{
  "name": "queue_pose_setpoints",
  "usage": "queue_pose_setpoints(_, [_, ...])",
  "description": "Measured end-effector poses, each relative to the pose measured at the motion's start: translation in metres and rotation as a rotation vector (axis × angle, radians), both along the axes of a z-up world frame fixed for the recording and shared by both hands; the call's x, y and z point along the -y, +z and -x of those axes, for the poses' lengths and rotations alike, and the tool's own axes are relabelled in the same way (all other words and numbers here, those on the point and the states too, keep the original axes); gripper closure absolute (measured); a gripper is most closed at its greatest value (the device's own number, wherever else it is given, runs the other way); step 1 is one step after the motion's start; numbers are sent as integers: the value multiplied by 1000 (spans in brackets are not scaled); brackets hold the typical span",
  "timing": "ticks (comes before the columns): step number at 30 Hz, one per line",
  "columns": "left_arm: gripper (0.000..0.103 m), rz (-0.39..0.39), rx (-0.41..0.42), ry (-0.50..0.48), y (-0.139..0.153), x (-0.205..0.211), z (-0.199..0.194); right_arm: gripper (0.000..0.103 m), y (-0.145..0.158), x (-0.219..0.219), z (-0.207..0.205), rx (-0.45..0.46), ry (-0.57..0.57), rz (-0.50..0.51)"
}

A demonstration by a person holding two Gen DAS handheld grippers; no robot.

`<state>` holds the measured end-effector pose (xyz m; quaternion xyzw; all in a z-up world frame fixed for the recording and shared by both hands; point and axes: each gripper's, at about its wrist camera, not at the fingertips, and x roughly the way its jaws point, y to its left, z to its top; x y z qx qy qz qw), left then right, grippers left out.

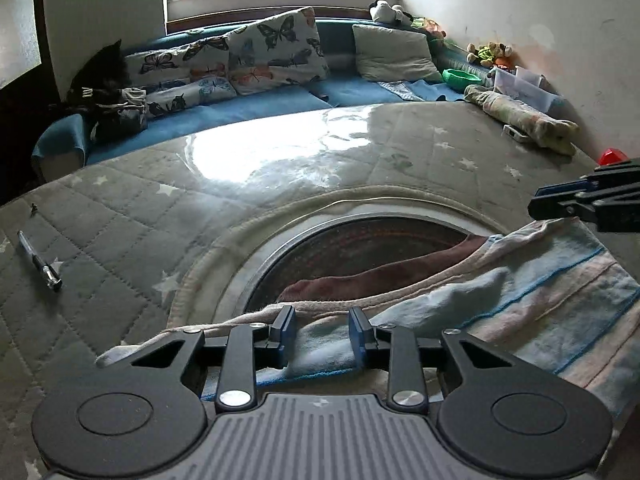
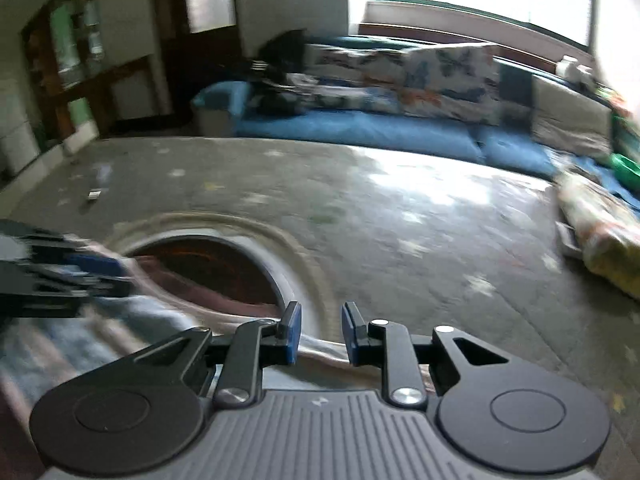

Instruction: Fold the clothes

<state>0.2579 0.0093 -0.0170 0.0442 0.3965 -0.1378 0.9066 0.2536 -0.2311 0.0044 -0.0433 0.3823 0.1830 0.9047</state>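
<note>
Striped cloth (image 1: 520, 296): pale blue, pink and cream, held up near the cameras over a round dark opening (image 1: 360, 252) in the quilted star mat (image 1: 120, 216); its long axis and stripes run left to right, rising toward the right.

Left gripper (image 1: 322, 334): pinching the cloth's near-left edge.

Right gripper (image 2: 319, 334): pinching the cloth's right edge.

Pen (image 1: 40, 261): on the mat, far left.
</note>
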Motion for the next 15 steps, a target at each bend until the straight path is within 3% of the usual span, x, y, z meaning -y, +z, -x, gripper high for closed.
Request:
queue_pose_setpoints(6, [71, 20, 17, 9, 5, 1, 10, 81, -11, -42, -4, -54, 140, 6])
queue_pose_setpoints(15, [71, 11, 58, -184, 3, 35, 73, 81, -33, -68, -23, -84, 159, 45])
